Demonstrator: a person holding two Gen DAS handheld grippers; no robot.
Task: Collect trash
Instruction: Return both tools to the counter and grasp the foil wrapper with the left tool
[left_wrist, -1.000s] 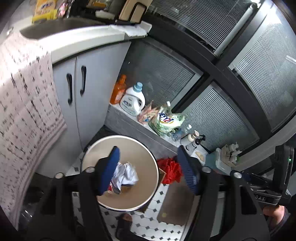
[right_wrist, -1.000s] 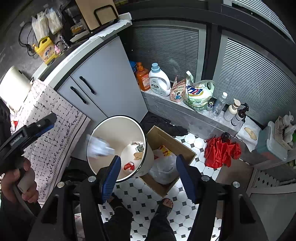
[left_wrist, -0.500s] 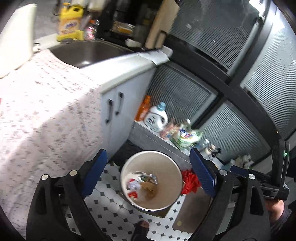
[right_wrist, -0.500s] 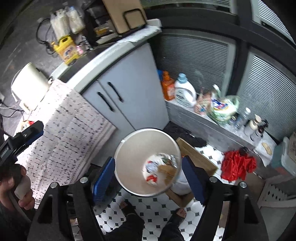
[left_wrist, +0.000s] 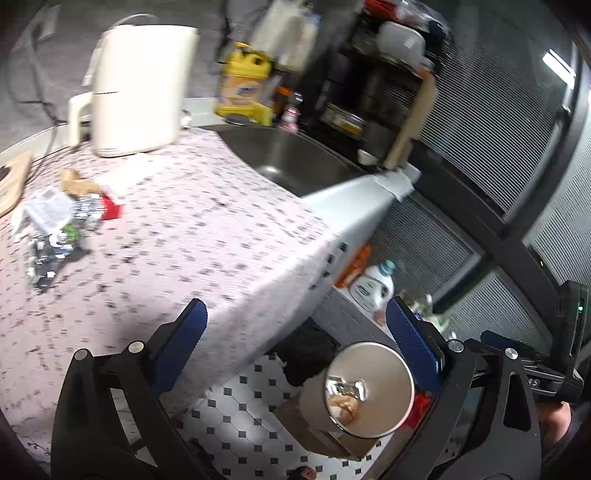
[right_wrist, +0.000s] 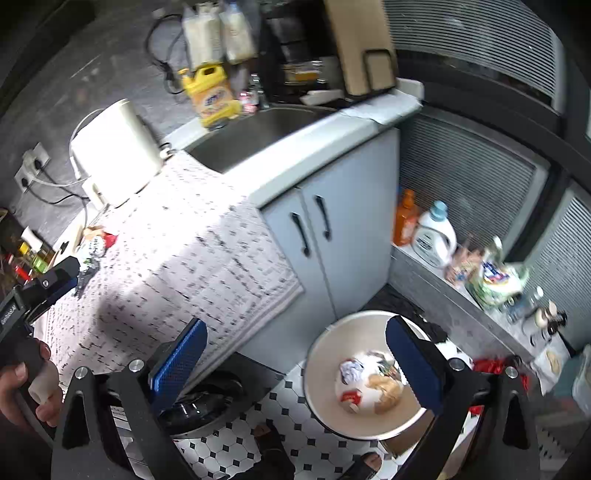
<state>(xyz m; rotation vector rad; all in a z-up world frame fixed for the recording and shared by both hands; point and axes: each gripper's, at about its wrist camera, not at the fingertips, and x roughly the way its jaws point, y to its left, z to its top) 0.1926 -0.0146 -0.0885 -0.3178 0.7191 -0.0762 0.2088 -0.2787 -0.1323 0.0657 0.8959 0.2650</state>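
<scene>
A round metal trash bin stands on the tiled floor beside the counter, with crumpled paper and wrappers inside; it also shows in the left wrist view. More trash, a pile of wrappers with a red piece, lies on the patterned cloth over the counter, far left. It shows small in the right wrist view. My left gripper is open and empty above the counter edge. My right gripper is open and empty above the floor by the bin.
A white kettle, a yellow detergent jug and a sink sit at the back of the counter. Detergent bottles and bags line a low ledge. A cardboard box sits by the bin.
The crumpled paper my left gripper was beside dropped into the bin. Both grippers rose and swung left toward the counter, so the trash pile came into view.
</scene>
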